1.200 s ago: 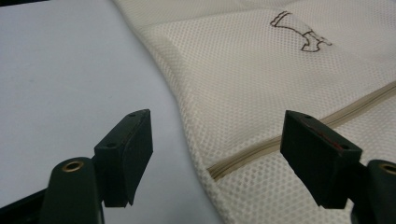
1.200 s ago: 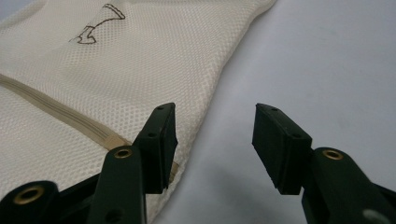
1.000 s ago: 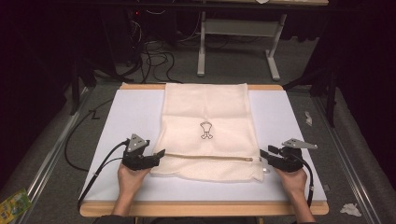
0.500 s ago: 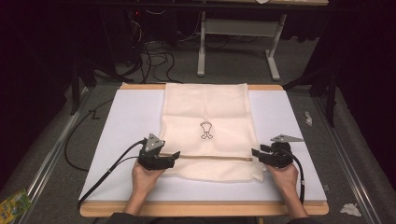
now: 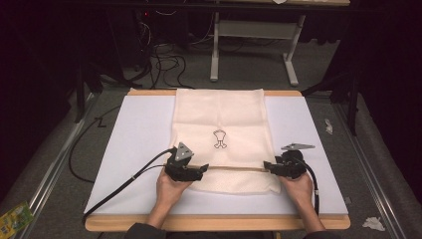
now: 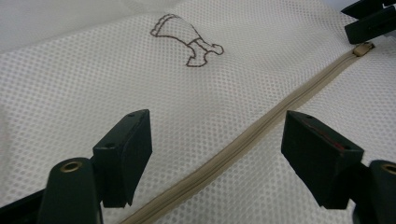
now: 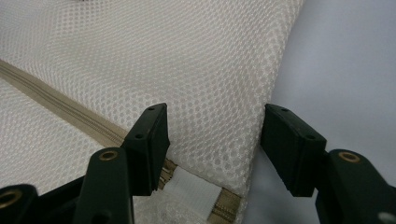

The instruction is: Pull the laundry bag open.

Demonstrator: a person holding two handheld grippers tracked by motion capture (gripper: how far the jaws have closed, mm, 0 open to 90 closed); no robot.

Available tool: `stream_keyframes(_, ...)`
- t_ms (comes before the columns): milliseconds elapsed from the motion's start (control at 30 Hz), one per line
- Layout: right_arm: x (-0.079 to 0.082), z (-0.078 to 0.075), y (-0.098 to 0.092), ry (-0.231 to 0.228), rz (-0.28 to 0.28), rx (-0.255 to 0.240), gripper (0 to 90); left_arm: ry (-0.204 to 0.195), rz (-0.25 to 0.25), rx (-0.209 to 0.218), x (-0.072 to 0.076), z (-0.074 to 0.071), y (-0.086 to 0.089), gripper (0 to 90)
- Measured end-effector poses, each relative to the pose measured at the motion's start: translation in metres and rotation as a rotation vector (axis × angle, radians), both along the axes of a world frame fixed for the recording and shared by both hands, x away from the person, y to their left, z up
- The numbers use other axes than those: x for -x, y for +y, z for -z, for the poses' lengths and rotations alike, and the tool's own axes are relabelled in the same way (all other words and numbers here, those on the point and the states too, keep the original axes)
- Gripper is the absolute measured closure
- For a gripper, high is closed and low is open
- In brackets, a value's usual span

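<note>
A cream mesh bag (image 5: 219, 112) with a small brown embroidered figure (image 5: 219, 139) lies flat on the white mat (image 5: 139, 129). A tan zipper (image 5: 234, 168) crosses it near the front. My left gripper (image 5: 203, 170) rests at the zipper's left part, open, and the zipper (image 6: 243, 140) runs between its spread jaws (image 6: 217, 126). My right gripper (image 5: 267, 165) sits at the zipper's right end. Its jaws (image 7: 215, 121) have just been opening and now stand wide either side of the bag's right edge (image 7: 252, 140), not pressing it. The left gripper view also shows the right gripper (image 6: 369, 21) by the zipper end.
The mat covers a wooden table (image 5: 214, 223). A black cable (image 5: 124, 181) trails left from the left gripper across the mat. Beyond the table are metal desk legs (image 5: 215, 50) and floor cables. Crumpled paper (image 5: 373, 223) lies on the floor at the right.
My left gripper has slid right along the zipper onto the bag. My right gripper has shifted a little left, to the bag's right edge.
</note>
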State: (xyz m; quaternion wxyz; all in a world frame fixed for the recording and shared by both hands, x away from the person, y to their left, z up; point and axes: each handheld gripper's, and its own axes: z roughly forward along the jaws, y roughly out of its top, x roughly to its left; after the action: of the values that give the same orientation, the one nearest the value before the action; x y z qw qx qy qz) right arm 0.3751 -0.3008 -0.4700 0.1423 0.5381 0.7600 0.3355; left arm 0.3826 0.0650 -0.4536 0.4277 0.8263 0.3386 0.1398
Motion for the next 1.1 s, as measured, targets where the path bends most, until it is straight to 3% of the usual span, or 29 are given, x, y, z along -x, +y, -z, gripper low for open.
stream_keyframes(67, 0.0, -0.001, 0.001, 0.007, 0.002, 0.004, 42.4, 0.004, 0.006, -0.006, 0.0, 0.0, -0.004, 25.0)
stream_keyframes(100, -0.001, -0.002, 0.005, 0.014, -0.006, 0.038, 42.8, 0.009, 0.011, -0.007, -0.001, 0.001, -0.007, 25.0)
stream_keyframes(233, -0.001, -0.002, 0.01, 0.011, -0.01, 0.09, 45.9, 0.011, 0.022, -0.009, -0.003, 0.0, -0.018, 25.1)
stream_keyframes(300, 0.0, -0.003, 0.015, 0.003, -0.015, 0.141, 54.0, 0.017, 0.031, -0.006, -0.004, -0.002, -0.024, 25.2)
stream_keyframes(567, 0.003, -0.004, 0.017, -0.023, -0.076, 0.165, 83.0, 0.028, 0.072, -0.006, -0.005, -0.007, -0.045, 26.3)
stream_keyframes(667, 0.003, -0.004, 0.012, -0.031, -0.088, 0.135, 87.6, 0.033, 0.091, -0.026, -0.006, -0.007, -0.054, 26.7)
stream_keyframes(833, 0.006, -0.01, 0.0, -0.063, -0.095, 0.029, 88.4, 0.037, 0.114, 0.009, -0.005, -0.013, -0.063, 29.3)
stream_keyframes(933, 0.006, -0.012, -0.001, -0.069, -0.103, 0.018, 88.4, 0.045, 0.137, 0.023, -0.003, -0.014, -0.069, 29.9)
stream_keyframes(967, 0.006, -0.014, -0.001, -0.072, -0.103, 0.013, 88.4, 0.048, 0.148, 0.02, -0.003, -0.015, -0.071, 31.1)
stream_keyframes(1000, 0.007, -0.016, -0.002, -0.08, -0.104, -0.003, 88.5, 0.049, 0.162, 0.018, -0.002, -0.014, -0.074, 39.1)
stream_keyframes(1067, 0.007, -0.017, -0.003, -0.082, -0.105, -0.014, 88.5, 0.05, 0.184, 0.007, -0.001, -0.014, -0.082, 41.0)
stream_keyframes(1100, 0.007, -0.018, -0.005, -0.081, -0.102, -0.038, 88.5, 0.055, 0.191, 0.025, -0.001, -0.013, -0.084, 44.1)
